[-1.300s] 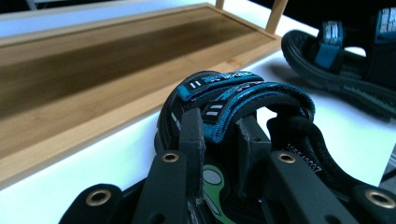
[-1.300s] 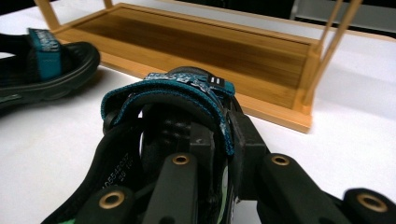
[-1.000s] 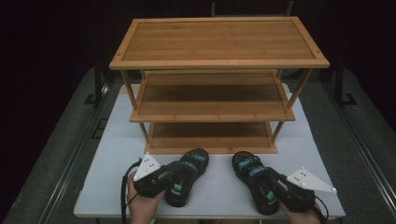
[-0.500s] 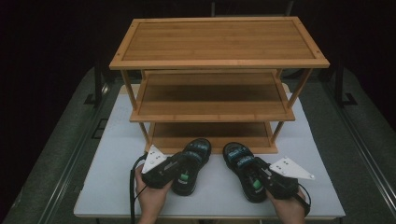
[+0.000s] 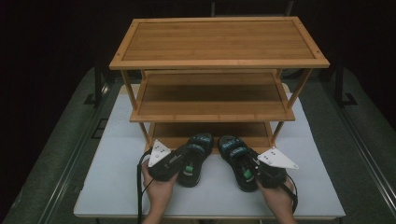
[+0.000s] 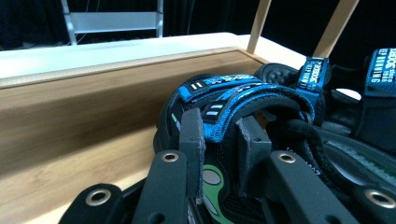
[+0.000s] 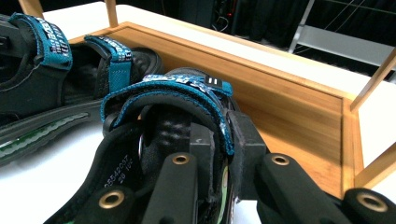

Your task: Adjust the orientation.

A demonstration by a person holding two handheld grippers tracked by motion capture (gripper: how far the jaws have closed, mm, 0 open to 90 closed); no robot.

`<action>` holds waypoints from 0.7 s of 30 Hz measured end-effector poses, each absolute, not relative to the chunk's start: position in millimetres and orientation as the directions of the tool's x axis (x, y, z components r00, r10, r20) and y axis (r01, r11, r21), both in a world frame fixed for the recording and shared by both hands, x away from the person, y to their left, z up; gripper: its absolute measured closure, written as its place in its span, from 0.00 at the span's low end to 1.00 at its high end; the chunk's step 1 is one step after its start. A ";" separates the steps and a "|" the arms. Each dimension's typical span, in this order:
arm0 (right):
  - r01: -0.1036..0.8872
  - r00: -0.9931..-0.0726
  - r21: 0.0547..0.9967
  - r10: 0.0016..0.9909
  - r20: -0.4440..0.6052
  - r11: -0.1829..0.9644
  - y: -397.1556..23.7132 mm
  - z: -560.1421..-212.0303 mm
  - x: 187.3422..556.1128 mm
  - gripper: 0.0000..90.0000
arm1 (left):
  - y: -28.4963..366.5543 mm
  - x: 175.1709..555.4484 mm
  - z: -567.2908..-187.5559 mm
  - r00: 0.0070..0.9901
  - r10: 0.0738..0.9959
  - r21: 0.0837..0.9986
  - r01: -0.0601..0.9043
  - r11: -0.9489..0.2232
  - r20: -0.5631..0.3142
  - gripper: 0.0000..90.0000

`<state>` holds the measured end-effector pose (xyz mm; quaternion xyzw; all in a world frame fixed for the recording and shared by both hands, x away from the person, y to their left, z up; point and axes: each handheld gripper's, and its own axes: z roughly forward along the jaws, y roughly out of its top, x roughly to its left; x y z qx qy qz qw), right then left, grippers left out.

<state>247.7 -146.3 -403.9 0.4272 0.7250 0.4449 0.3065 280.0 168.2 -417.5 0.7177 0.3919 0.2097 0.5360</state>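
From the high view, a three-tier bamboo shelf rack (image 5: 219, 70) stands on the white bench (image 5: 112, 186), its top and middle shelves bare; the toes of two sandals reach over the front edge of the bottom shelf (image 5: 173, 130), while their heels lie on the bench. The left black sandal with blue straps (image 5: 195, 156) and the right black sandal with blue straps (image 5: 236, 158) lie side by side, just apart, toes pointing to the rack. The left gripper (image 5: 180, 161), held by the left hand (image 5: 159, 189), sits at the heel end of the left sandal, and the right gripper (image 5: 256, 170), held by the right hand (image 5: 280, 198), sits at the heel end of the right one. In the left gripper view, the left gripper (image 6: 219, 154) has its jaws pinched on the side wall and strap of the left sandal (image 6: 243, 100), whose toe lies over the wooden floor of the bottom shelf (image 6: 70, 163); the other sandal (image 6: 364, 121) lies just beside it at the right. In the right gripper view, the right gripper (image 7: 224, 149) has its jaws clamped on the strap and side wall of the right sandal (image 7: 173, 91), with the bottom shelf's raised wooden rim (image 7: 289, 93) close behind it and the left sandal (image 7: 46, 79) lying near at the left.
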 end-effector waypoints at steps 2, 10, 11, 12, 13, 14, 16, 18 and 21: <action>0.347 -0.437 0.907 0.897 -0.067 0.237 -144.4 -404.6 251.4 0.89 | 166.2 283.1 -417.6 0.601 0.791 0.934 0.337 -0.122 -0.113 0.84; 0.345 -0.404 0.910 0.912 -0.075 0.228 -137.3 -407.3 265.7 0.89 | 159.3 293.2 -421.2 0.579 0.808 0.937 0.332 -0.112 -0.109 0.83; 0.345 -0.400 0.912 0.914 -0.071 0.222 -136.1 -407.7 268.0 0.89 | 157.8 294.6 -421.6 0.577 0.810 0.937 0.332 -0.114 -0.106 0.83; 0.343 -0.396 0.913 0.915 -0.074 0.222 -134.7 -407.9 270.3 0.89 | 156.4 296.0 -421.9 0.575 0.812 0.935 0.332 -0.120 -0.100 0.83; 0.342 -0.389 0.913 0.918 -0.077 0.222 -132.6 -408.0 272.1 0.89 | 154.9 297.2 -422.7 0.572 0.814 0.936 0.332 -0.120 -0.098 0.83; 0.342 -0.383 0.913 0.920 -0.080 0.222 -130.4 -408.1 273.8 0.89 | 153.2 298.0 -423.5 0.568 0.816 0.933 0.340 -0.119 -0.104 0.83; 0.342 -0.374 0.913 0.923 -0.087 0.224 -126.4 -408.4 277.2 0.89 | 150.3 299.5 -426.3 0.564 0.820 0.931 0.344 -0.125 -0.099 0.83; 0.341 -0.366 0.913 0.926 -0.089 0.223 -123.7 -409.6 280.4 0.89 | 149.2 300.3 -428.6 0.559 0.823 0.931 0.344 -0.125 -0.097 0.83; 0.344 -0.344 0.915 0.935 -0.086 0.211 -121.7 -412.1 284.3 0.89 | 149.2 301.8 -429.4 0.551 0.828 0.932 0.345 -0.113 -0.104 0.83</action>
